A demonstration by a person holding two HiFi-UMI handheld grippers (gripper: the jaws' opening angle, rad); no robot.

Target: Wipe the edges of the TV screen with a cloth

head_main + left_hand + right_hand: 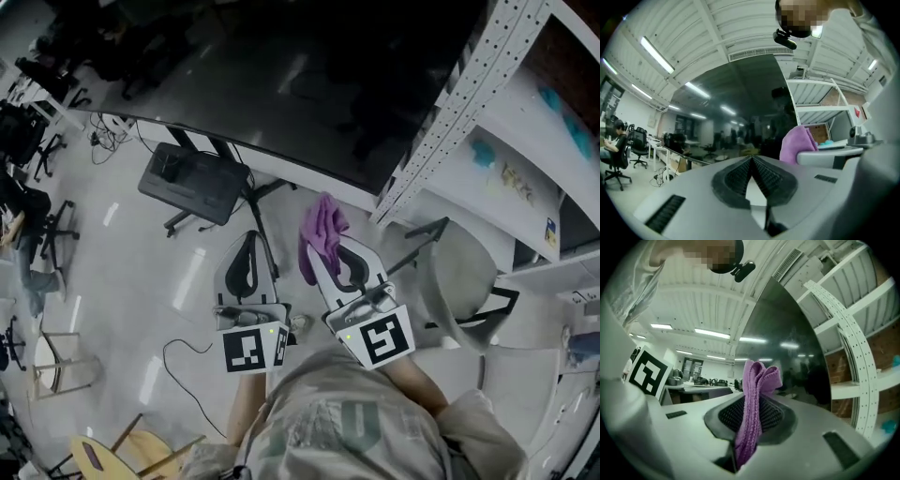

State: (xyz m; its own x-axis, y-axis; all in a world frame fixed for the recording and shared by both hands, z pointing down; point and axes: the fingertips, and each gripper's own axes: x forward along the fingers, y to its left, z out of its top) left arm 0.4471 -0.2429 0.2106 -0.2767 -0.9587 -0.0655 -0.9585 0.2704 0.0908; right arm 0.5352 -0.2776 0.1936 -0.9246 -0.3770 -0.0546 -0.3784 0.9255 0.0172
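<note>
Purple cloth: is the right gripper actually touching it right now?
Touching. The right gripper view shows the purple fabric cloth pinched between the right gripper's shut jaws, its folded end sticking out beyond them.

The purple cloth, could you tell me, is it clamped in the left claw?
No, the purple cloth is pinched in the right claw, while the left claw is shut on nothing.

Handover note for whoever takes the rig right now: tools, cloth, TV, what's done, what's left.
Left tool: shut, empty.
Right tool: shut on the purple cloth, with a fold sticking out past the tips.
TV screen: straight ahead. The cloth sits just below its lower edge; no contact evident.
Done: cloth gripped.
Left: wipe the screen's edges. No sign any edge is wiped yet.
</note>
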